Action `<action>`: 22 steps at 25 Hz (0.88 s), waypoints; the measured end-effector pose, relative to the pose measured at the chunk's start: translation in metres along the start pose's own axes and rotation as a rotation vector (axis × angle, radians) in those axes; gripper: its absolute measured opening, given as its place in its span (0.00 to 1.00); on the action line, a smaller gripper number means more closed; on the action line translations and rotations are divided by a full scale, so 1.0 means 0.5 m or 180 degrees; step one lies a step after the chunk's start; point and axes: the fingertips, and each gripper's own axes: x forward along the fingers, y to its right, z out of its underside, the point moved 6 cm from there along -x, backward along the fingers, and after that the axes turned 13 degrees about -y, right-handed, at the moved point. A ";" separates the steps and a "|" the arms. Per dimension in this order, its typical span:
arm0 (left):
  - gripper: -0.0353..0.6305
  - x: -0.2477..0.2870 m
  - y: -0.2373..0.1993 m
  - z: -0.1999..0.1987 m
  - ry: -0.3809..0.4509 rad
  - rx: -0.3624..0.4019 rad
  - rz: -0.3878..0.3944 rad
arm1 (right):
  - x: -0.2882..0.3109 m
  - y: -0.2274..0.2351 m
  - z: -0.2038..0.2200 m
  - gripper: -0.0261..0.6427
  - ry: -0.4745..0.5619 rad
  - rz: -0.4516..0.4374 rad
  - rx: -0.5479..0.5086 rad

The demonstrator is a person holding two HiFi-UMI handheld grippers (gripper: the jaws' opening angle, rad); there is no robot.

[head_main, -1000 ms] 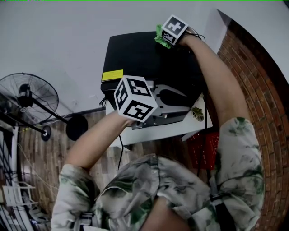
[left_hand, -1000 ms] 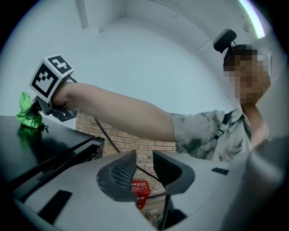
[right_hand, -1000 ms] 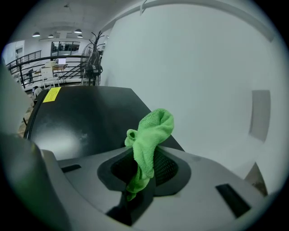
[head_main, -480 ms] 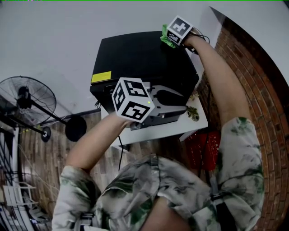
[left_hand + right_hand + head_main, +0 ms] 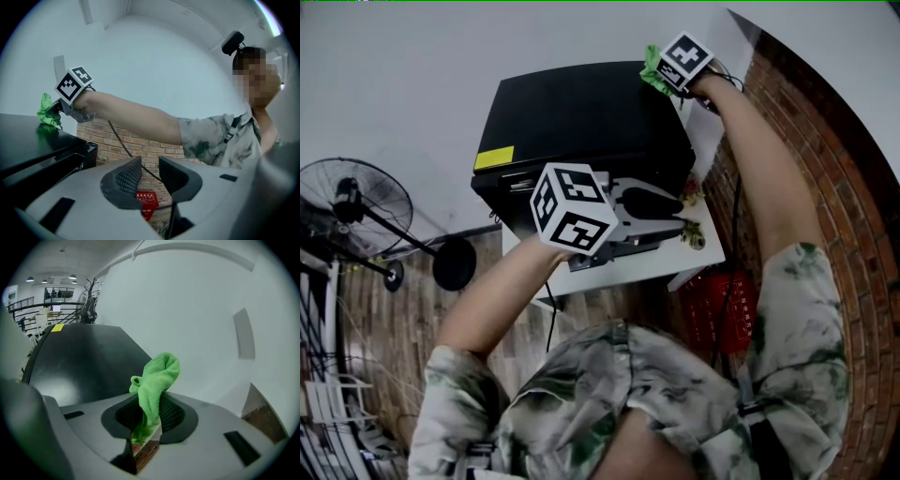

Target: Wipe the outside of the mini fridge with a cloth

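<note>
Right gripper (image 5: 149, 420): jaws pinching green cloth (image 5: 157, 376) at far top corner of black mini fridge (image 5: 581, 122). Left gripper (image 5: 150, 176): jaws spread, empty. Risk: wiping drag may pull cloth free.

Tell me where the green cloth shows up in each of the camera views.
Head view: green cloth at top right, at the mini fridge's far right corner.
Left gripper view: green cloth far left, at the mini fridge's top edge.
Right gripper view: centre, clamped in the right gripper.
Shared landmark: the black mini fridge top.
</note>
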 end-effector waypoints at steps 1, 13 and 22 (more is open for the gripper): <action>0.24 0.006 -0.001 -0.001 0.0009 -0.0009 -0.0001 | -0.007 0.004 0.004 0.19 0.0059 -0.0003 0.0027; 0.24 0.091 0.025 -0.044 0.0102 0.0025 0.0040 | -0.109 -0.007 0.084 0.19 0.0537 -0.0032 0.0223; 0.24 0.196 0.066 -0.074 0.0177 0.0071 0.0066 | -0.189 -0.046 0.196 0.19 0.0825 -0.0085 0.0292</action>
